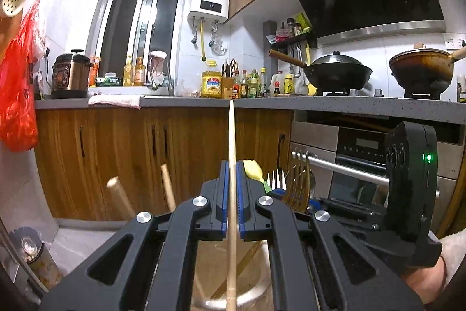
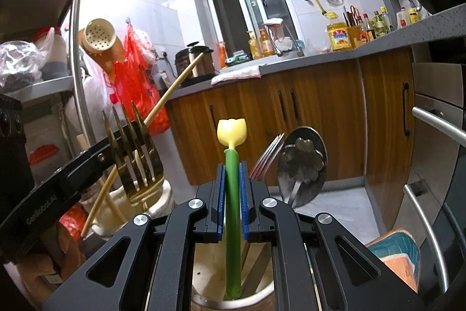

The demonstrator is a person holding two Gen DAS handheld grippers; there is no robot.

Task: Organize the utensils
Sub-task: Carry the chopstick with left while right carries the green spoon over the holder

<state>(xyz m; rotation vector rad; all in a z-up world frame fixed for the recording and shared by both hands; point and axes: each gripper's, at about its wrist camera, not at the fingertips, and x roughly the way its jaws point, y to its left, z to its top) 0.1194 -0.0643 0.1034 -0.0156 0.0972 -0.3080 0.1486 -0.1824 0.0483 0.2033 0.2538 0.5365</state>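
My left gripper (image 1: 232, 165) is shut on a pale wooden chopstick (image 1: 231, 136) that stands upright between the blue pads, its lower end over a cream utensil holder (image 1: 256, 281). My right gripper (image 2: 232, 165) is shut on a green-handled utensil with a yellow tulip top (image 2: 232, 133), whose lower end reaches into the cream holder (image 2: 204, 276). A gold fork (image 2: 137, 162), a silver fork (image 2: 268, 153) and a silver spoon with a flower cutout (image 2: 303, 162) stand upright around it. The two grippers sit side by side.
Wooden handles (image 1: 119, 200) poke up at the left. Wooden cabinets (image 1: 131, 159) and a grey counter (image 1: 320, 102) with bottles, a rice cooker (image 1: 70, 75) and woks lie ahead. An oven (image 1: 358, 153) is at the right, a metal rack (image 2: 43, 34) at the left.
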